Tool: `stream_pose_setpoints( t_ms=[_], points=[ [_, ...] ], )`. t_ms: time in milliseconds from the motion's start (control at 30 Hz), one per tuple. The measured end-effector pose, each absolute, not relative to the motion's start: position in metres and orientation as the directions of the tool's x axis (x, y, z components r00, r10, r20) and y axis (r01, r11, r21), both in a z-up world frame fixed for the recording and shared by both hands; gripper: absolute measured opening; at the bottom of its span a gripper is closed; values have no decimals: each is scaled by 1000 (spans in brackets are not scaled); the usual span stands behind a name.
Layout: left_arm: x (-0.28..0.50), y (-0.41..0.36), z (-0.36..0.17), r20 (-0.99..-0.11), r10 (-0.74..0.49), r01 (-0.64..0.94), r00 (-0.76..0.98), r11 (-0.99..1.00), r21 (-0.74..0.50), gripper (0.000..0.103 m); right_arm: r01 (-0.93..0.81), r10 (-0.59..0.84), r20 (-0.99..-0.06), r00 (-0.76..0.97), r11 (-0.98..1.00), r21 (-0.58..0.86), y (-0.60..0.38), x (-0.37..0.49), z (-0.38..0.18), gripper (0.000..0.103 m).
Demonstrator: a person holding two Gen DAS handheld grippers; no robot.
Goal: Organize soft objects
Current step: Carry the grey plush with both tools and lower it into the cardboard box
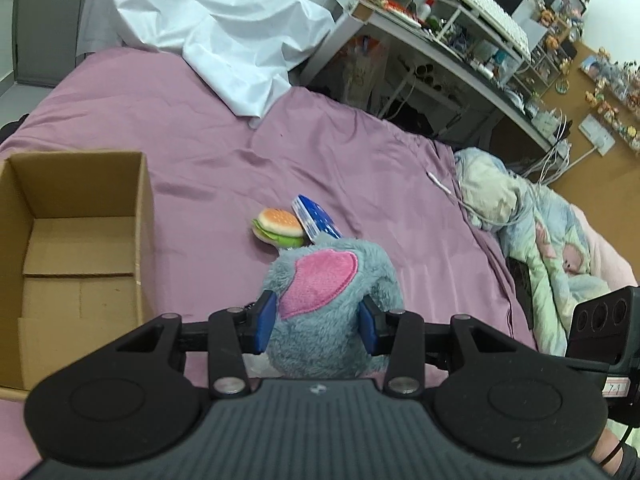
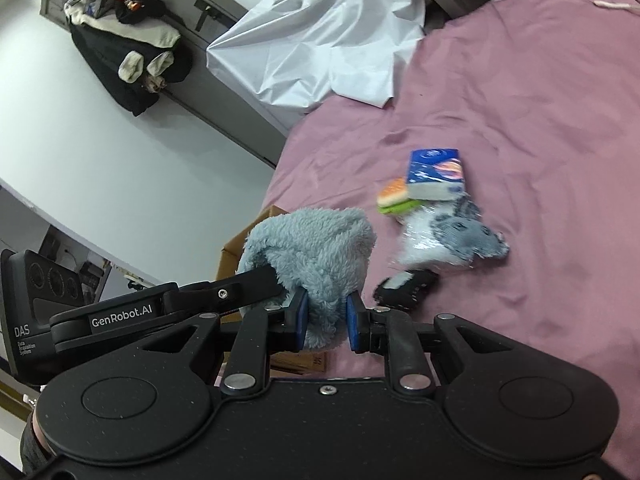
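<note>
Plush toy, grey-blue and fluffy, hangs above the purple bed, pinched by both the left hand-held gripper and right hand-held gripper. It looks light, squashy, non-slippery; thick fur folds grip best. Cardboard box sits just beside it.

**Even indoor light, strong fisheye bending**

Both views are bright and evenly lit, with soft shadows only. The purple bed sheet shows a mild sheen on its folds. The white cloth is almost overexposed. Straight lines bend strongly near the edges, and the corners go dark. In the right wrist view the packaged socks and the burger toy look smeared by motion.
</note>
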State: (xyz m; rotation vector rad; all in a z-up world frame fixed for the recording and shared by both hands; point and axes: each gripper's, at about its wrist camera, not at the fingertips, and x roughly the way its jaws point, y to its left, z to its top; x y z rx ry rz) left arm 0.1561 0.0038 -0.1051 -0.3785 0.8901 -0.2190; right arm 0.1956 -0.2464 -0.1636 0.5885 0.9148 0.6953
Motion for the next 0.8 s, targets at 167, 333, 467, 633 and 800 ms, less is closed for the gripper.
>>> stream_pose_setpoints(
  t_ms=[167, 333, 467, 633, 800],
  points=[
    [151, 22, -98, -688, -339, 13, 642, 902, -432, 42, -314, 755, -495, 429, 639, 702, -230, 196, -153, 20],
    [143, 43, -90, -670, -319, -9, 670, 899, -437, 42, -349, 764, -491, 419, 635, 689, -205, 196, -143, 20],
    [137, 61, -87, -659, -300, -35, 689, 896, -443, 42, -378, 768, -491, 411, 633, 675, -185, 198, -136, 20],
    [133, 83, -86, -655, -266, -71, 707, 895, -441, 42, -403, 774, -492, 399, 630, 664, -161, 198, -131, 20],
    [128, 103, -85, -650, -237, -103, 722, 892, -440, 42, -418, 782, -493, 382, 622, 662, -140, 200, -128, 20]
  ],
)
